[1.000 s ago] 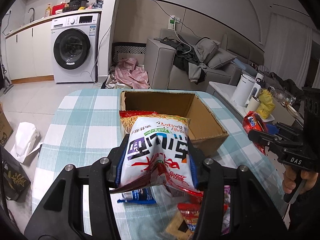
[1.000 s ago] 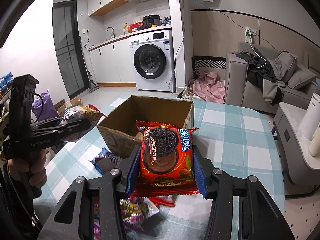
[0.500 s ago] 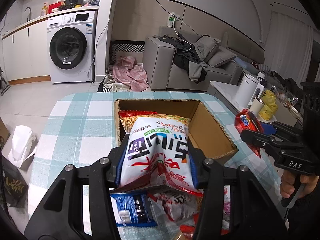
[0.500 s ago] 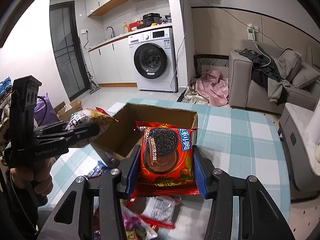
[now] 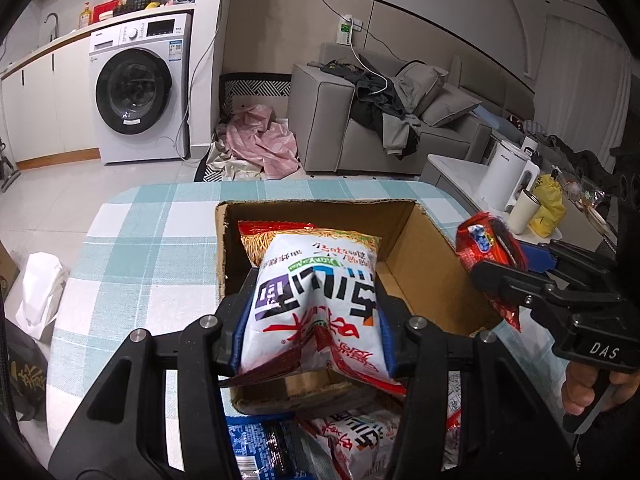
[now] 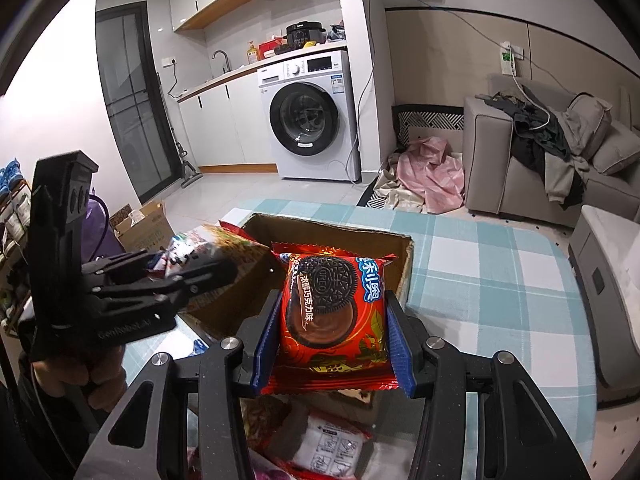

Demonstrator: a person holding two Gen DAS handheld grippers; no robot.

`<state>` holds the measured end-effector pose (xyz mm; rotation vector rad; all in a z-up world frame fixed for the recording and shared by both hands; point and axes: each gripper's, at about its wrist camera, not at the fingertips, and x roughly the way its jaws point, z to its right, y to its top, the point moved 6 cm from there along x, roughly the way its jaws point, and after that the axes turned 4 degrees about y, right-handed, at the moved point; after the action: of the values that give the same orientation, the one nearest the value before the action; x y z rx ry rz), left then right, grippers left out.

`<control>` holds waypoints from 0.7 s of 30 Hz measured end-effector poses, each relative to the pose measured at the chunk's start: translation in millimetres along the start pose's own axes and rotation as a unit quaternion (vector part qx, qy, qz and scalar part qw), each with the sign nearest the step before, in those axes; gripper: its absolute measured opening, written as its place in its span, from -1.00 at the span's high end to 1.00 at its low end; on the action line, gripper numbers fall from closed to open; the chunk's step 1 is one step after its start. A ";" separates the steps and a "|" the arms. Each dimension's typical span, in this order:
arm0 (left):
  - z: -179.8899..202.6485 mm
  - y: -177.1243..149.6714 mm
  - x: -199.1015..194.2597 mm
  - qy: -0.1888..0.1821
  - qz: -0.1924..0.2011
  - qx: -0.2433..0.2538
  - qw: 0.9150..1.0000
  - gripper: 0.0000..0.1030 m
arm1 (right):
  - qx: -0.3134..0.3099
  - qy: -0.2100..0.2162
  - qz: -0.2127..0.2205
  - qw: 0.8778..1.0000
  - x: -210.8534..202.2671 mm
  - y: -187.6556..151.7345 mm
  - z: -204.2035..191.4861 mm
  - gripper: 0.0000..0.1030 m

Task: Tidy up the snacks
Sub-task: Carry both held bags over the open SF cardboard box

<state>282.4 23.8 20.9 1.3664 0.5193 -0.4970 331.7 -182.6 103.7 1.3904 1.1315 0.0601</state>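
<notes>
Both tongs are busy here: the left gripper (image 5: 314,312) is clamped on a white noodle snack bag (image 5: 316,296), and the right gripper (image 6: 332,320) is squeezing a red cookie pack (image 6: 334,312). Both are hanging over the open cardboard box (image 5: 436,280) that sits on the blue checked tablecloth (image 5: 152,240). The near wall of the box is right under each held pack, so that edge sits between the tongs and the inside of the box. There's a pile of loose snack packets (image 5: 352,440) on the table just in front of the box, under the grippers. The left camera looks straight down into the box and shows its floor, and off to the right it also catches a white kettle (image 5: 506,178) and a yellow bag (image 5: 550,208) on a side table. The right camera gets the washing machine (image 6: 312,116), the sofa (image 6: 520,168) piled with clothes, plus a second cardboard box (image 6: 144,228) on the floor at the left.
</notes>
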 end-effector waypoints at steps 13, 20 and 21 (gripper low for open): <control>3.0 -4.4 29.9 0.011 -0.011 0.013 1.000 0.10 | 0.001 -0.002 -0.016 1.000 25.0 2.8 2.7 0.06; 9.0 -10.1 38.2 0.017 -0.018 0.018 1.000 0.10 | 0.011 -0.008 -0.021 1.000 37.6 -0.9 6.5 0.06; 10.1 -10.4 40.3 0.018 -0.020 0.019 0.999 0.10 | 0.013 -0.008 -0.021 1.000 38.5 -1.0 7.2 0.06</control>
<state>308.5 11.1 -10.7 1.4060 0.5693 -0.5173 355.5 -163.8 78.9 1.3873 1.1510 0.0034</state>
